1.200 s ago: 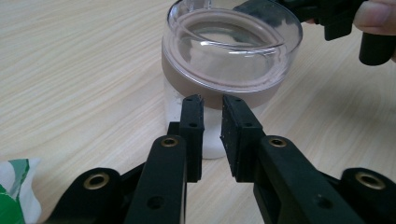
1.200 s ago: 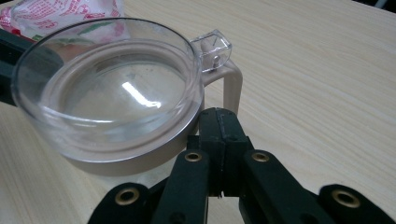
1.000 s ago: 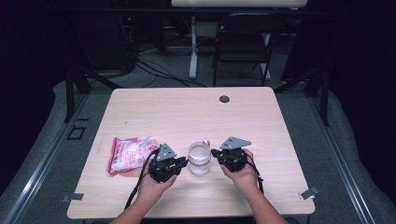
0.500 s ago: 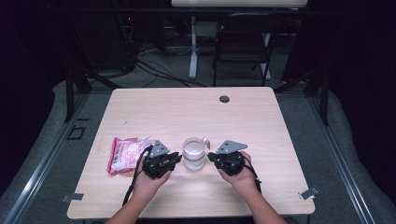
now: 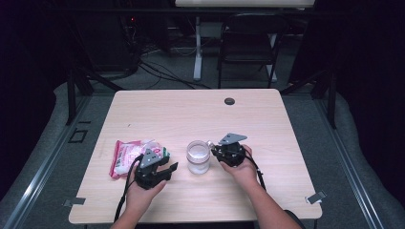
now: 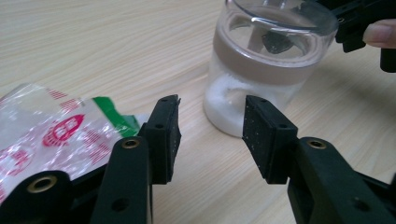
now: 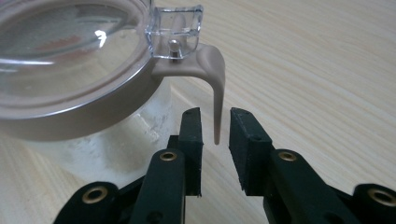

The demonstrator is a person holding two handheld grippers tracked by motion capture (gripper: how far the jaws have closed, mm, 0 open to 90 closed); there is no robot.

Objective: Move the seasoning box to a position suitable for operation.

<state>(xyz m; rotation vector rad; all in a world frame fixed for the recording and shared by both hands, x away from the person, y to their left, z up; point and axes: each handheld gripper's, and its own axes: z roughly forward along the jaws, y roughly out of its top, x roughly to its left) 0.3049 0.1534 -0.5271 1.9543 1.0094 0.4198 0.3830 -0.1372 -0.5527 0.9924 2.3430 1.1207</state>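
A clear jar with white powder at its bottom stands on the wooden table. It has a see-through lid and a beige collar with a down-curved lever. My right gripper is at the jar's right side. In the right gripper view its jaws flank the lever's tip with small gaps on both sides. My left gripper sits left of the jar, open, with nothing between its jaws. A pink and white plastic packet lies just left of it.
A dark round grommet sits near the table's far edge. A black chair and cables stand on the floor behind the table. Bare wood stretches across the far half.
My left gripper has drawn back to the left and toward the front edge, away from the jar. The jar and right gripper shifted slightly left.
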